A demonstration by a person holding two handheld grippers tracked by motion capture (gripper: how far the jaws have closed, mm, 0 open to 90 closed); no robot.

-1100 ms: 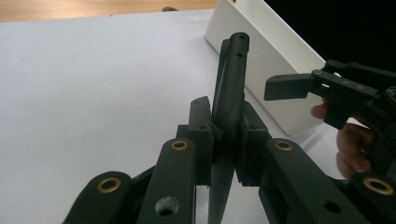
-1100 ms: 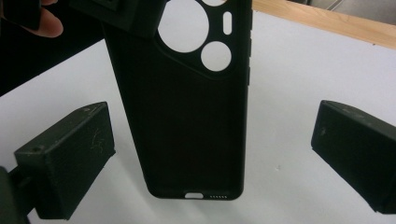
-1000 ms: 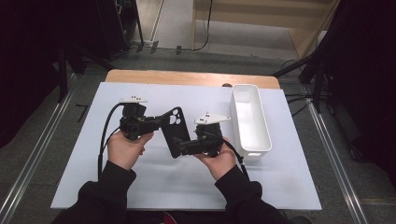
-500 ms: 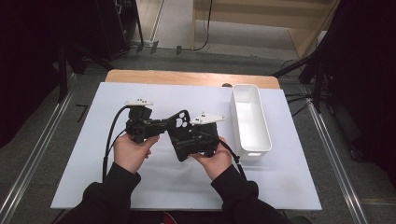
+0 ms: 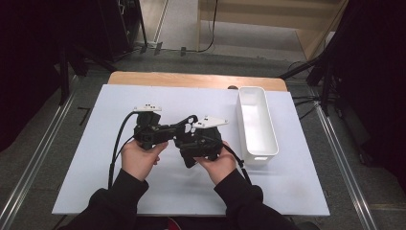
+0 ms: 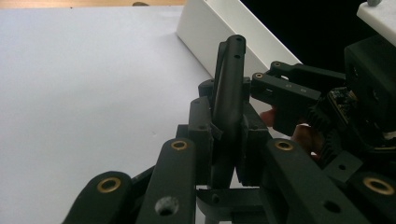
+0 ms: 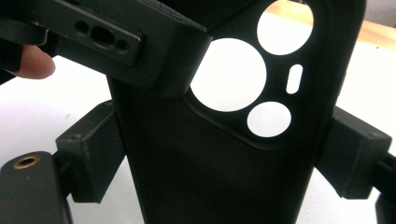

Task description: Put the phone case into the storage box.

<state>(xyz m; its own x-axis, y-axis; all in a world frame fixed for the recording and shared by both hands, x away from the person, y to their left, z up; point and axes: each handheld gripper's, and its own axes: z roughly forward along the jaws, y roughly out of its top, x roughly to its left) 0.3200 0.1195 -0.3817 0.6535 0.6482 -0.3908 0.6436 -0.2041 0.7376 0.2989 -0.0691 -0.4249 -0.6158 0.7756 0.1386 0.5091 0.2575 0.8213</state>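
Presently: black phone case, aloft between both hands over white table. Thin, light, flexible, probably slick. Left gripper pinching edge; right gripper spanning width. Best held by rims.

Open white desk surface is left to the left of and behind both grippers. Passage to the right is bounded by the white rectangular bin, set lengthwise near the right gripper; a narrow strip remains beyond it.
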